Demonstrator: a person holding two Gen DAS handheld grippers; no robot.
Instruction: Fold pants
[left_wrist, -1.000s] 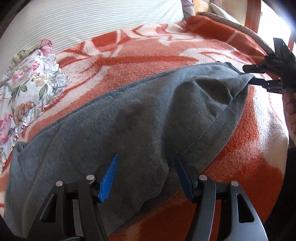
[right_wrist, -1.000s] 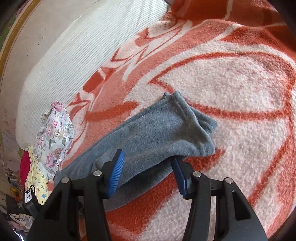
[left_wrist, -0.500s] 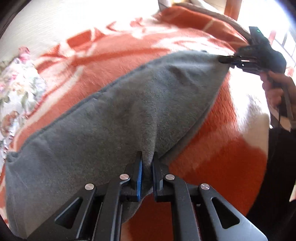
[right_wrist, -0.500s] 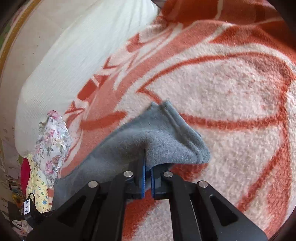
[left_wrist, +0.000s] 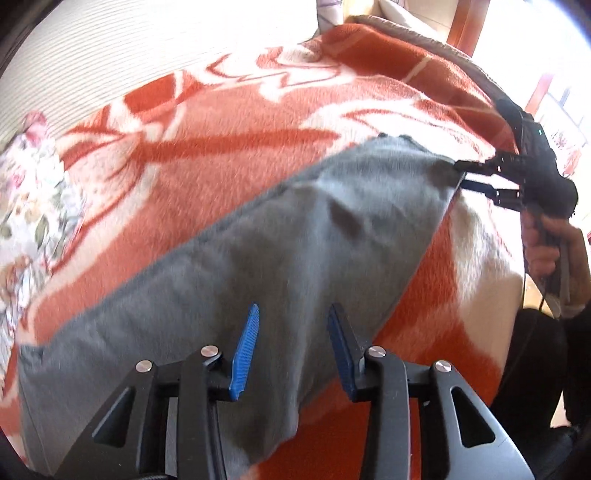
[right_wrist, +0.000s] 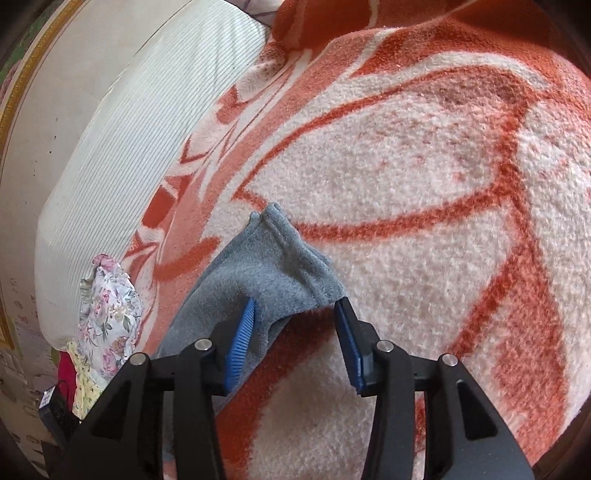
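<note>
Pants: the gray pants (left_wrist: 280, 266) are lying flat on the orange and white blanket (left_wrist: 229, 155) on the bed, stretching along its near edge.
Left gripper: my left gripper (left_wrist: 291, 341) is hanging over the pants with its blue fingers spread wide, pinching nothing.
Right gripper: my right gripper (right_wrist: 295, 345) is sitting spread apart at the end of the pants (right_wrist: 273, 273), with the cloth lying between its fingers.
Far left edge: a flowery cloth (right_wrist: 110, 317) is lying there.
</note>
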